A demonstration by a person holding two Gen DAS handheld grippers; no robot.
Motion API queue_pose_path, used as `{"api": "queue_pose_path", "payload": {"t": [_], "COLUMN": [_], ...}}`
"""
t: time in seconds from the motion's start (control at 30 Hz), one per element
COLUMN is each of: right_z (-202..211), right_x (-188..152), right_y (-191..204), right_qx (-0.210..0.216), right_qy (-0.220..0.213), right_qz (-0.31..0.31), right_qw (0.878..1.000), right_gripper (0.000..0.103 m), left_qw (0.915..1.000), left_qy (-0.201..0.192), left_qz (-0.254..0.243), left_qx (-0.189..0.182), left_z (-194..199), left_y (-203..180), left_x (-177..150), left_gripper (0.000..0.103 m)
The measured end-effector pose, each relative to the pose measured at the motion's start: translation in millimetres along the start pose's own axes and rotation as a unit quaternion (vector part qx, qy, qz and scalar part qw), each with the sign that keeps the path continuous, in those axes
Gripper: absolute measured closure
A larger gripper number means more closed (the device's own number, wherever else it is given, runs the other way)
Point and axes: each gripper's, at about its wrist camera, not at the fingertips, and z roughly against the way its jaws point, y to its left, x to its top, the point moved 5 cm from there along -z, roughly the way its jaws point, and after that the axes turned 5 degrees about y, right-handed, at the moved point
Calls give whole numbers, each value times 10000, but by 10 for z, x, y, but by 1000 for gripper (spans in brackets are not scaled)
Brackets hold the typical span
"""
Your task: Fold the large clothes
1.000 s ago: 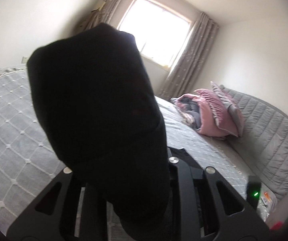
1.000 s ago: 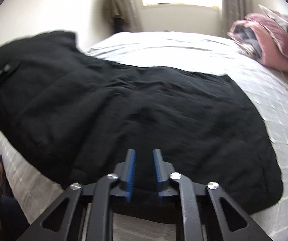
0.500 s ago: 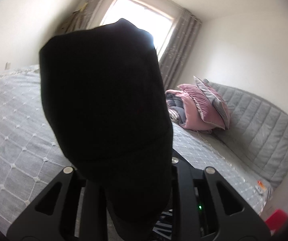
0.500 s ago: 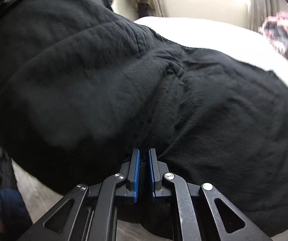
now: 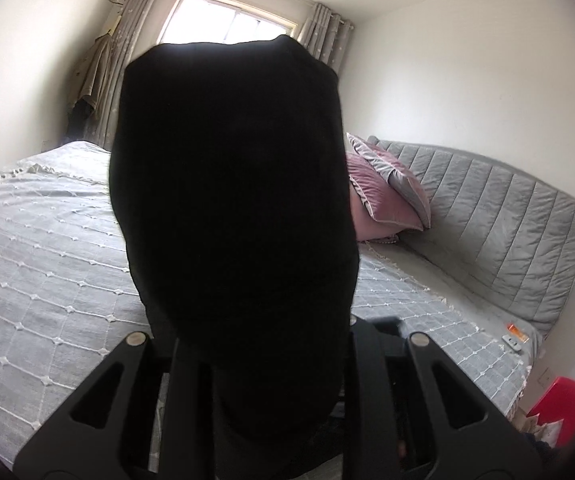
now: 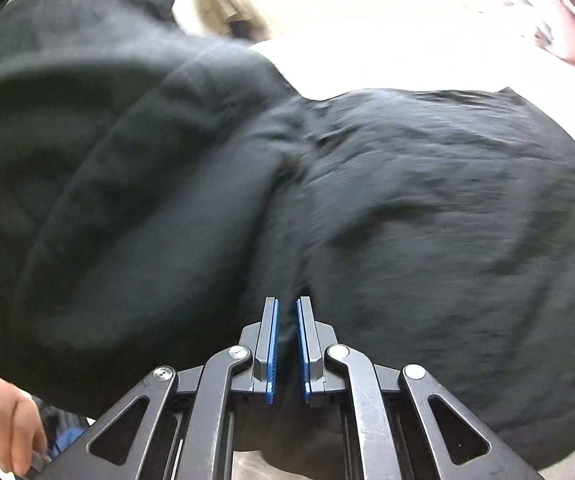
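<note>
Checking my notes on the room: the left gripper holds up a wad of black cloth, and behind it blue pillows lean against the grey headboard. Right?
Not quite: the pillows are pink, not blue. The left wrist view shows them leaning against the grey headboard, behind the black cloth held up by the left gripper.

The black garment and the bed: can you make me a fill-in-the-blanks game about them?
1. The garment that the claws hold is ____ in colour.
2. The pillow by the headboard is ____.
3. The right claw has ____ pads.
4. Light comes in through the ____ between the curtains.

Missing words: black; pink; blue; window
</note>
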Motion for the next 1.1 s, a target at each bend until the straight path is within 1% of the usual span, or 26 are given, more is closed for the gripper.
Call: {"api": "queue_pose_path", "payload": {"t": [0.07,0.17,0.23,0.3,0.37,0.43,0.47,0.5,0.57,0.63,0.7,0.73,0.77,0.8,0.83,0.87,0.9,0.93,1.0,1.1], "right_z": [141,395,566,735,915,1100,1167,1253,1416,1474,1578,1619,1652,1628,1610,1657,1628,1610,1652,1842], "right_x": [45,99,130,166,167,166,157,132,32,39,-26,-42,-83,-70,-83,-141,-145,-151,-171,-197], "right_y": [-152,-373,-566,-808,-1067,-1371,-1486,-1641,-1876,-2063,-2130,-2163,-2171,-2218,-2248,-2287,-2304,-2323,-2349,-2321], "right_qx": [-75,-246,-318,-502,-693,-905,-928,-879,-612,-418,-420,-502,-582,-670,-728,-721,-664,-552,-394,-275], "right_qy": [-145,-453,-644,-806,-979,-1187,-1262,-1360,-1521,-1608,-1669,-1696,-1693,-1659,-1600,-1558,-1501,-1466,-1484,-1702], "right_qz": [-293,-615,-896,-1221,-1603,-2062,-2260,-2548,-3053,-3290,-3337,-3331,-3325,-3332,-3346,-3359,-3379,-3420,-3491,-3384], "right_qw": [9994,9968,9934,9880,9798,9671,9615,9533,9380,9296,9268,9262,9260,9257,9258,9261,9268,9266,9244,9251], "right_gripper": [93,93,93,93,92,92,92,92,89,89,89,89,89,88,88,87,87,86,84,79], "left_qw": [9999,9999,9999,9996,9991,9984,9981,9977,9965,9942,9883,9833,9779,9696,9617,9574,9548,9540,9547,9561], "left_qy": [59,127,142,210,267,378,433,502,656,888,1248,1475,1694,1977,2192,2262,2243,2203,2211,2379], "left_qz": [-108,-112,-71,-166,-338,-431,-443,-457,-515,-610,-872,-1048,-1186,-1368,-1550,-1703,-1875,-1971,-1961,-1712], "left_qx": [28,32,-43,-65,-19,-28,-50,-81,-101,-2,106,208,318,460,547,558,540,502,342,46], "left_z": [-63,-154,-218,-305,-405,-537,-605,-683,-850,-1058,-1294,-1428,-1535,-1655,-1738,-1764,-1752,-1716,-1602,-1288], "left_y": [-76,-199,-300,-421,-601,-801,-892,-978,-1111,-1250,-1403,-1481,-1529,-1587,-1645,-1696,-1766,-1820,-1909,-1925], "left_x": [38,71,66,22,-19,-82,-104,-148,-255,-415,-655,-813,-951,-1130,-1278,-1363,-1420,-1433,-1391,-1247], "left_gripper": [79,79,79,79,79,79,79,79,79,79,77,74,73,65,52,46,39,34,30,30]}}
